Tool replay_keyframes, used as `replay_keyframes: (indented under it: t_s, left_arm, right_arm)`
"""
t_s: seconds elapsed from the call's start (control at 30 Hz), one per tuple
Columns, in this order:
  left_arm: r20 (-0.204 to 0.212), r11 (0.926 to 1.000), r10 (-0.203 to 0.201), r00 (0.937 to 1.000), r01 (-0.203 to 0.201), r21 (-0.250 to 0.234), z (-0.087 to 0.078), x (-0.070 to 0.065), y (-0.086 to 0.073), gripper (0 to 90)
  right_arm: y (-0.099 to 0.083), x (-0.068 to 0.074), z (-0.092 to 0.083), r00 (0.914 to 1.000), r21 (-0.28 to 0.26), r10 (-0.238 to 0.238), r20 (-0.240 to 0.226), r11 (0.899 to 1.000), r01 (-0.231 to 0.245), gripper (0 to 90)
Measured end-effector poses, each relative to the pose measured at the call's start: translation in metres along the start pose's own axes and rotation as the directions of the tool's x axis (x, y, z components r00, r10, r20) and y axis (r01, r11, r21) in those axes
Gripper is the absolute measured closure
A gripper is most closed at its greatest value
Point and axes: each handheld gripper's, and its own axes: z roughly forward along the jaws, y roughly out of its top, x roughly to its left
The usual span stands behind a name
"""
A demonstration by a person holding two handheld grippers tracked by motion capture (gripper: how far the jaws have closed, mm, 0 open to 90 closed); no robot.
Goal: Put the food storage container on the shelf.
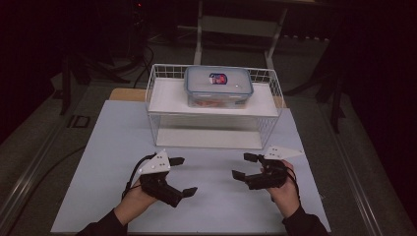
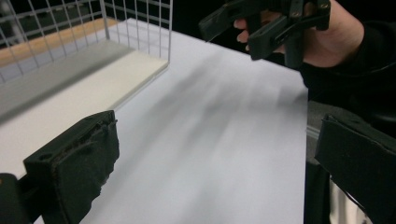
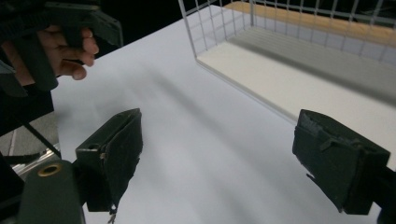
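Both the left gripper point(image 1: 183, 176) and the right gripper point(image 1: 244, 166) hover over the white table point(image 1: 103, 147) with jaws spread and empty, so I think the good way is to approach evenly the box point(image 1: 218, 86) sitting on top of the wire rack point(image 1: 213, 109).

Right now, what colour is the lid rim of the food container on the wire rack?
Blue, around a clear lid on the container; best seen in the high view.
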Motion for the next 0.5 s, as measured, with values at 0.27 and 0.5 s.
replay_keyframes:
  t_s: [0.27, 0.5]
  left_arm:
    - [0.003, 0.9988, -0.033, 0.9994, 0.033, 0.035, 0.004, 0.001, -0.025, 0.0]
    - [-0.013, 0.996, -0.038, 0.9992, 0.039, 0.081, 0.006, 0.002, -0.042, 0.0]
  right_arm:
    - [-0.028, -0.007, -0.004, 0.9994, 0.031, 0.001, 0.035, 1.0, -0.002, 15.7]
    - [-0.049, -0.01, -0.011, 0.9992, 0.024, -0.026, 0.031, 0.999, 0.025, 15.9]
